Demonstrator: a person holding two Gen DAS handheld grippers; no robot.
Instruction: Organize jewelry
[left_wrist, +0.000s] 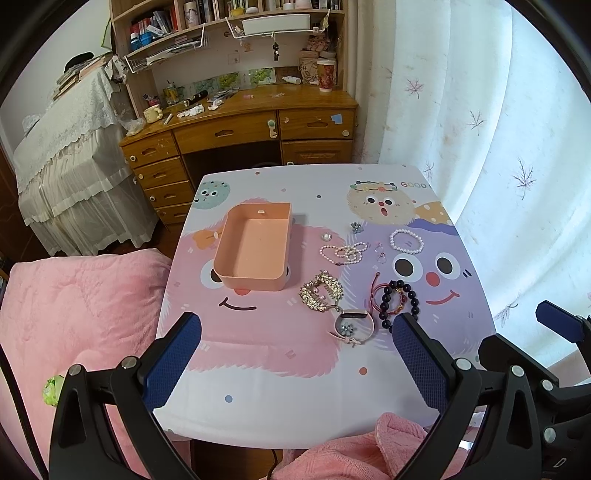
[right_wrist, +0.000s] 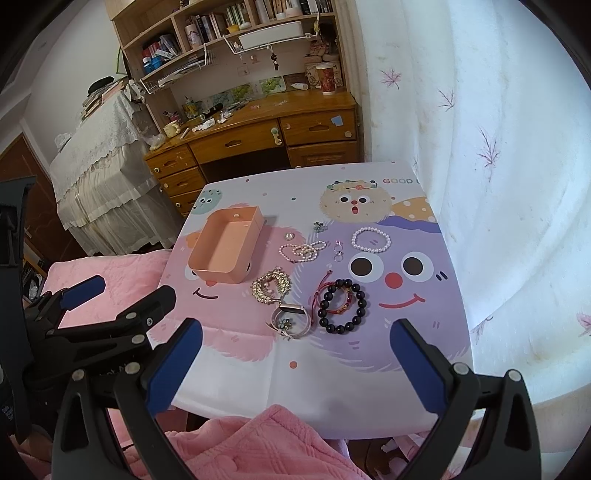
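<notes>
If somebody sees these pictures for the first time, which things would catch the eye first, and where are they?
Probably the empty peach box on the cartoon tablecloth, left of centre. Right of it lies the scattered jewelry: a gold leaf hairpiece, a dark bead bracelet and a white pearl bracelet farther back. In the foreground, both the left gripper and right gripper are open, holding nothing.

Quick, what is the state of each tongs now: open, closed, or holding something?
Left tongs: open, holding nothing, above the table's near edge.
Right tongs: open, holding nothing.
</notes>
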